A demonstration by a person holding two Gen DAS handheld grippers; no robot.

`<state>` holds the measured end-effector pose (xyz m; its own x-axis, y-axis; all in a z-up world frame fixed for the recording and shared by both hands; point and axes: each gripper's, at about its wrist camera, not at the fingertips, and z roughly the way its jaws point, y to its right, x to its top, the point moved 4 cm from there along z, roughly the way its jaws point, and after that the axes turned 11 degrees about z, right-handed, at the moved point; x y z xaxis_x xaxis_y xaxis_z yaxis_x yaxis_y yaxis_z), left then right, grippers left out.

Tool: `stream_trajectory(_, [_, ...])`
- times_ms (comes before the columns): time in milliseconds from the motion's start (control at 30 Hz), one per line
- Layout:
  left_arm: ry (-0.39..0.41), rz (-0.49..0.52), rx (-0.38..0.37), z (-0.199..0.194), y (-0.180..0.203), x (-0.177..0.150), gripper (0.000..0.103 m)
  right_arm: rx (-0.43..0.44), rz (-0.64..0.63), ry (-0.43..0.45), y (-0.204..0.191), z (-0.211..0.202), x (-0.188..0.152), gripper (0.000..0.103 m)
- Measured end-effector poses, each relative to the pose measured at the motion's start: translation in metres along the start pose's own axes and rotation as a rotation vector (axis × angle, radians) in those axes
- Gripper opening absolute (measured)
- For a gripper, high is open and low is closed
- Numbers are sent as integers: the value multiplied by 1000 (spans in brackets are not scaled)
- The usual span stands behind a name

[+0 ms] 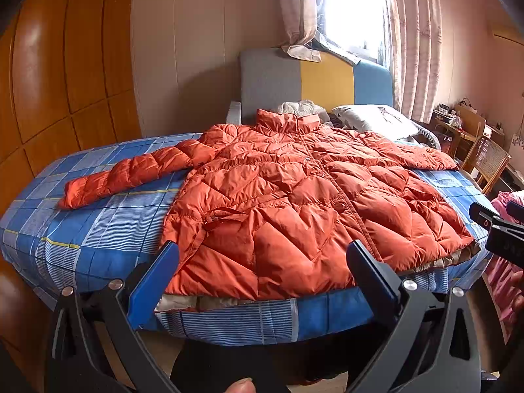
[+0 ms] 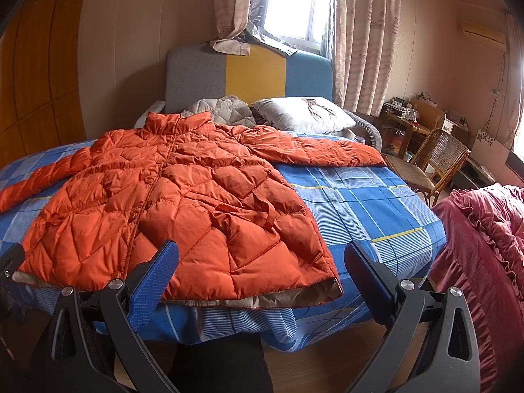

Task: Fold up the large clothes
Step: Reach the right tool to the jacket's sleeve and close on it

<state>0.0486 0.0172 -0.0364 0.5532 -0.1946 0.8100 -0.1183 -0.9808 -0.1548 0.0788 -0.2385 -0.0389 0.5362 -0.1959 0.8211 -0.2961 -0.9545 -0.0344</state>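
Note:
An orange quilted puffer jacket (image 1: pixel 294 203) lies flat, front up, on the bed with the blue checked sheet (image 1: pixel 98 229). Both sleeves are spread out to the sides, the collar toward the headboard, the hem at the near bed edge. It also shows in the right wrist view (image 2: pixel 170 203). My left gripper (image 1: pixel 262 255) is open and empty, held just before the jacket's hem. My right gripper (image 2: pixel 262 255) is open and empty, near the hem's right corner; its body shows at the right edge of the left wrist view (image 1: pixel 501 229).
A grey pillow (image 2: pixel 304 114) and a pale quilted garment (image 2: pixel 222 108) lie by the grey, yellow and blue headboard (image 2: pixel 249 72). A wicker chair (image 2: pixel 429 163) and cluttered desk stand at right. A dark pink ruffled cover (image 2: pixel 484 245) is near right. Wooden wardrobe (image 1: pixel 59 82) at left.

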Motion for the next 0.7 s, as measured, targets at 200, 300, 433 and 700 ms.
stream_trajectory(200, [-18, -3, 1, 6, -4, -3, 101, -1, 5, -13, 2, 4, -2, 100])
stream_trajectory(300, [-42, -14, -10, 14, -7, -7, 101, -2, 5, -26, 3, 8, -4, 100])
stream_trajectory(433, [-69, -81, -82, 28, -14, -11, 101, -7, 12, -58, 10, 21, -8, 100])
stream_trajectory(700, [-142, -118, -154, 72, -15, 1, 101, -41, 108, -142, 44, 66, 2, 100])
